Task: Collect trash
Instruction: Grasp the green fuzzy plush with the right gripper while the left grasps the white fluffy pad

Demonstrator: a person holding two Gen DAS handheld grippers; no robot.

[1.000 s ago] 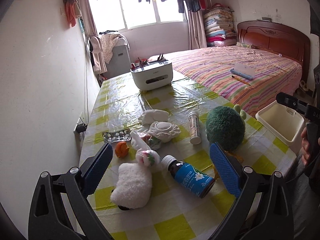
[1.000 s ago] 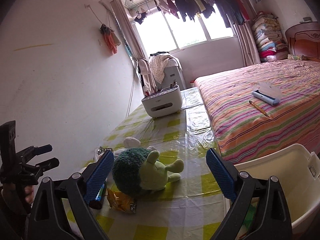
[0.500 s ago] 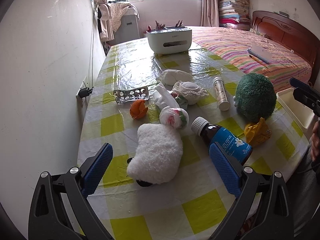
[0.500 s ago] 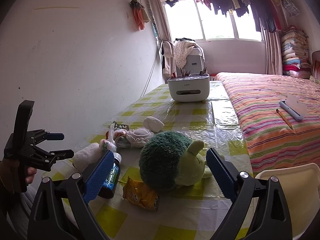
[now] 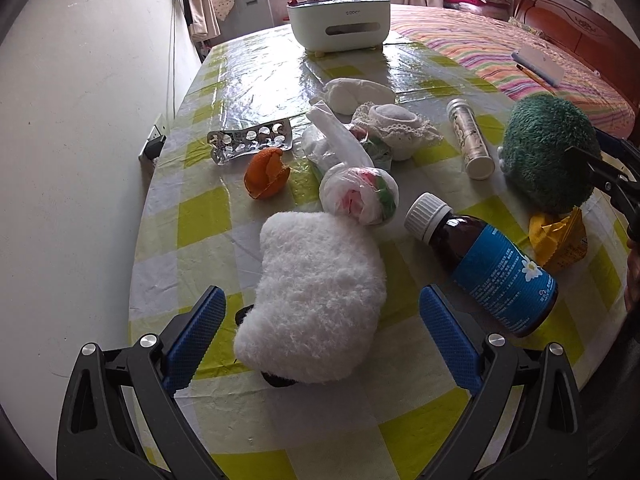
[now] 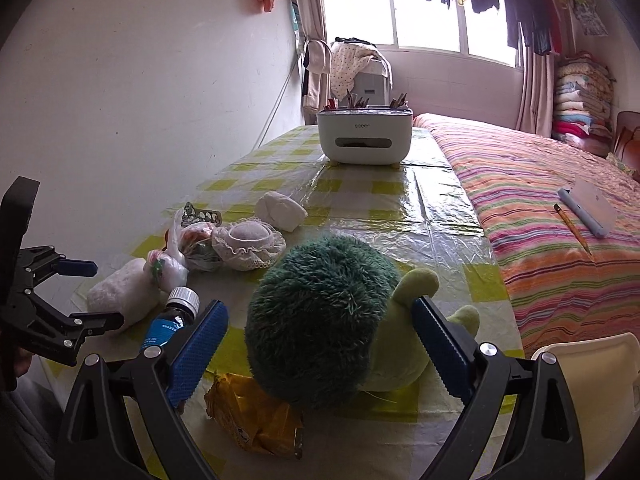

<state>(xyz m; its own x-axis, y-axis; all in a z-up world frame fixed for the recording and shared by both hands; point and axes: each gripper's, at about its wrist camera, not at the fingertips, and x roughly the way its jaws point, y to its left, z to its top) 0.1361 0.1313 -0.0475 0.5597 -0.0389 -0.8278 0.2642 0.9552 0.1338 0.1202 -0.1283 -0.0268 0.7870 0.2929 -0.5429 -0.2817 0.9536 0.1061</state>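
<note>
L gripper (image 5: 322, 320): jaws wide, above fluffy white plush toy (image 5: 316, 300), holding nothing.
R gripper (image 6: 320, 338): jaws wide, straddling green furry plush toy (image 6: 320, 316).
Trash: crumpled yellow snack wrapper (image 6: 256, 420) on checked tablecloth (image 6: 360, 188), touching green plush.

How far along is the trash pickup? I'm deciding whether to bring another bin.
Nothing looks collected yet. Both the left gripper and right gripper are open and empty. The left one points at the white fluffy toy, the right at the green plush. Still on the table: the orange peel, blister pack, knotted plastic bag and yellow wrapper. Only part of the white bin shows.
</note>
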